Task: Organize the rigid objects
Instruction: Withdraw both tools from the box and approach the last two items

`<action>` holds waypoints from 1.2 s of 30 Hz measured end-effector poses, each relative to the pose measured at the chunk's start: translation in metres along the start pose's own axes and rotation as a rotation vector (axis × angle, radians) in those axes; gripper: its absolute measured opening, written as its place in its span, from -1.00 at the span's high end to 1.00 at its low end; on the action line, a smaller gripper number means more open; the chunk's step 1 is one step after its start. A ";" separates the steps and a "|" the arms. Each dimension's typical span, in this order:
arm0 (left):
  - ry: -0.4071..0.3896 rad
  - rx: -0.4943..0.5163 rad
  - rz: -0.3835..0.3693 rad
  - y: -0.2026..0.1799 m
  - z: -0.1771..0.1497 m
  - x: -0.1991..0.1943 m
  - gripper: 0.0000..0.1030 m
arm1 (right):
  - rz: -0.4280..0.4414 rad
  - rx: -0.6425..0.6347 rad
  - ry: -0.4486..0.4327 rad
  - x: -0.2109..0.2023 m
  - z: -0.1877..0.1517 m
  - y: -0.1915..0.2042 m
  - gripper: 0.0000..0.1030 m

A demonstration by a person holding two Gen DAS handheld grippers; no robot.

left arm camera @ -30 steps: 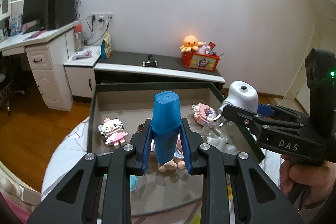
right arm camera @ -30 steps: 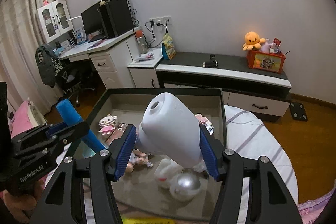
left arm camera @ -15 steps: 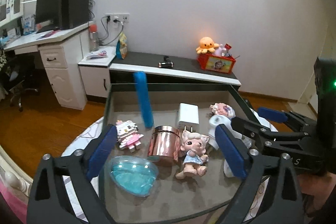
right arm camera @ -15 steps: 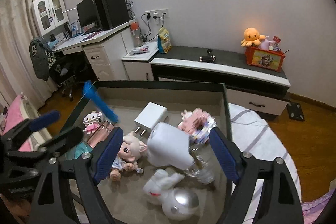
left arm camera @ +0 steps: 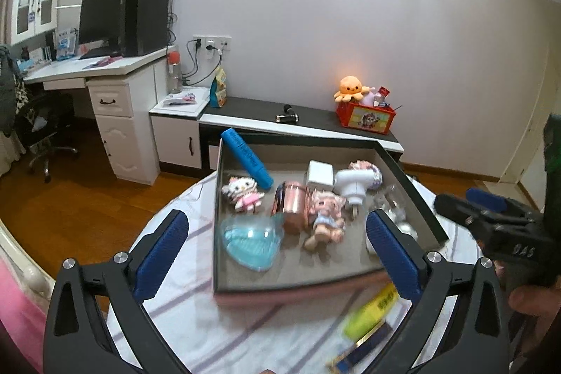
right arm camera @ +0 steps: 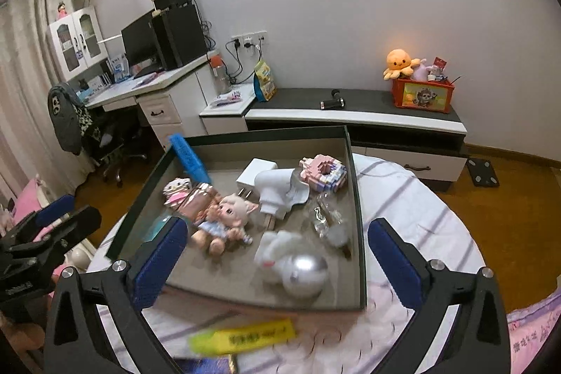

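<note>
Both grippers, left gripper (left arm camera: 277, 242) and right gripper (right arm camera: 277, 251), gape empty above the crowded tray (left arm camera: 413, 188).

Left gripper (left arm camera: 277, 240) and right gripper (right arm camera: 277, 246) — black angular plastic frames, blue pads on the fingers (left arm camera: 162, 247), silver screws at the joints; white lettering "DAS" on the right unit's side.

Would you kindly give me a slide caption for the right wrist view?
Open right gripper above a dark tray of toys, with a yellow tube outside it.
</note>
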State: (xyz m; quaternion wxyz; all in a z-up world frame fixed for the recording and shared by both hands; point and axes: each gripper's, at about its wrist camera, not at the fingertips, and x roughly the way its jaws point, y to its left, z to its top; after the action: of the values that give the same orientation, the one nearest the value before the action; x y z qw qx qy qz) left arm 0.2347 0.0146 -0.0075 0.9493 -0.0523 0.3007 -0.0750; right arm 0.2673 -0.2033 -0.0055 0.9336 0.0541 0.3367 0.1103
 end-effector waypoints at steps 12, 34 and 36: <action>-0.051 0.010 0.018 -0.010 -0.027 -0.073 -0.99 | -0.014 -0.013 -0.092 -0.085 -0.030 0.018 -1.00; -0.062 0.026 0.015 -0.031 -0.064 -0.131 -0.99 | -0.071 -0.013 -0.134 -0.141 -0.073 0.026 -1.00; -0.064 0.030 0.014 -0.034 -0.064 -0.132 -0.99 | -0.075 -0.010 -0.135 -0.142 -0.073 0.025 -1.00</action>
State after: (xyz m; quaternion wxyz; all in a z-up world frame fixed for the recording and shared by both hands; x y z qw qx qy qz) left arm 0.0873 0.0009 0.0194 0.9596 -0.0383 0.2696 -0.0713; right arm 0.1097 -0.2119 0.0300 0.9578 0.0440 0.2743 0.0732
